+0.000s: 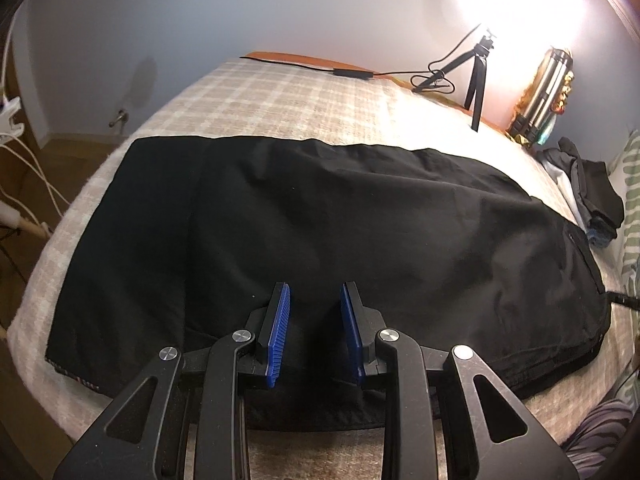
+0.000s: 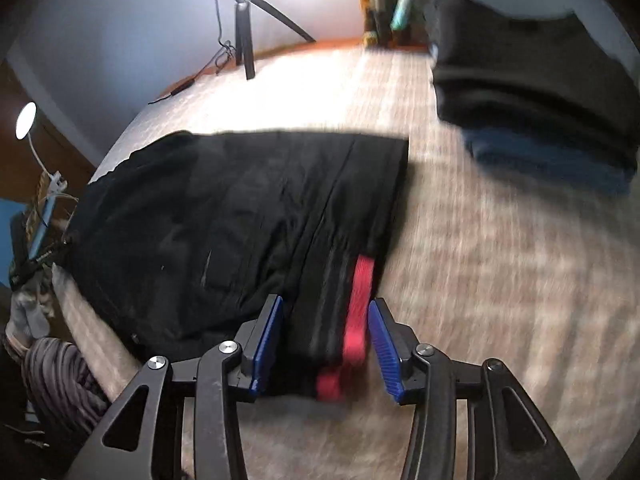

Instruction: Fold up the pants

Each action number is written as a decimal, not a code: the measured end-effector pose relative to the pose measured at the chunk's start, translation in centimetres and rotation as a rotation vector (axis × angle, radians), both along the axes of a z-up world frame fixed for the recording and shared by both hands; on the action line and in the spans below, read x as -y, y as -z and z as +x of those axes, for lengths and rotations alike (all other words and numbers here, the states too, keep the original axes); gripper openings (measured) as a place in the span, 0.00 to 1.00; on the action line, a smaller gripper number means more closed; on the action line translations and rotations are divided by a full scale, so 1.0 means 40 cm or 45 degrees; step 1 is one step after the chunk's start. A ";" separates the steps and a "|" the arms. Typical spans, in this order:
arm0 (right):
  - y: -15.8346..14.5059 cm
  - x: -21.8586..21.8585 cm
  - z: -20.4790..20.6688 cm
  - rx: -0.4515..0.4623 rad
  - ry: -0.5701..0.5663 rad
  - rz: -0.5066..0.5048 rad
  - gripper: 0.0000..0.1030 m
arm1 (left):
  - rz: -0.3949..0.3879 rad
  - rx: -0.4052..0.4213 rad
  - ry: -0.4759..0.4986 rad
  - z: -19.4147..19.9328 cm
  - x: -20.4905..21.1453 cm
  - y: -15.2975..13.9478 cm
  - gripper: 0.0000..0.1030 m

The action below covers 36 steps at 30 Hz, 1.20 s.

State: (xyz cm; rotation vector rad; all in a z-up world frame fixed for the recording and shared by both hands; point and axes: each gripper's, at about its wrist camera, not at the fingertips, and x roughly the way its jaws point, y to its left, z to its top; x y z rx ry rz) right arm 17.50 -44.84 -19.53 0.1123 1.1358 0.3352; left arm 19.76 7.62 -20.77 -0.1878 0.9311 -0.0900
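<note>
Black pants (image 1: 320,208) lie flat across the checked beige bed cover (image 1: 260,96), folded lengthwise. My left gripper (image 1: 315,292) hovers over their near edge, its blue pads a little apart and pressing on nothing. In the right wrist view the waist end of the pants (image 2: 224,216) shows a red band (image 2: 360,304) along its near corner. My right gripper (image 2: 326,304) straddles that corner. The fabric and the red band lie between its pads, which stand clear of them. The picture there is blurred.
A small black tripod (image 1: 478,80) with a bright lamp and a cable stands at the far edge, next to a steel flask (image 1: 546,92). A stack of folded dark clothes (image 2: 532,80) sits at the right. White cables (image 1: 36,168) hang off the bed's left side.
</note>
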 end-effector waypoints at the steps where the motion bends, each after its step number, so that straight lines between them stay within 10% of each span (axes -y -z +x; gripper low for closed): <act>1: 0.004 0.007 -0.002 -0.019 0.024 0.027 0.47 | -0.002 0.001 -0.001 0.000 0.000 0.000 0.24; 5: 0.013 0.011 -0.005 -0.044 0.023 0.037 0.42 | 0.001 0.005 -0.002 -0.004 -0.004 -0.002 0.24; 7: 0.006 0.002 -0.005 -0.032 0.019 0.014 0.20 | 0.000 0.009 -0.016 -0.009 -0.013 -0.005 0.24; 11: -0.032 0.000 -0.028 -0.001 -0.020 0.026 0.06 | -0.015 0.018 -0.054 -0.023 -0.047 -0.015 0.28; 18: -0.023 -0.003 -0.042 -0.022 -0.060 -0.179 0.05 | -0.013 0.023 -0.135 -0.038 -0.119 -0.025 0.29; 24: -0.100 -0.065 -0.012 0.128 -0.134 -0.308 0.36 | -0.047 0.033 -0.221 -0.069 -0.176 -0.045 0.41; 36: -0.062 -0.301 0.025 0.176 -0.504 -0.331 0.35 | -0.315 -0.027 -0.470 -0.186 -0.351 -0.032 0.43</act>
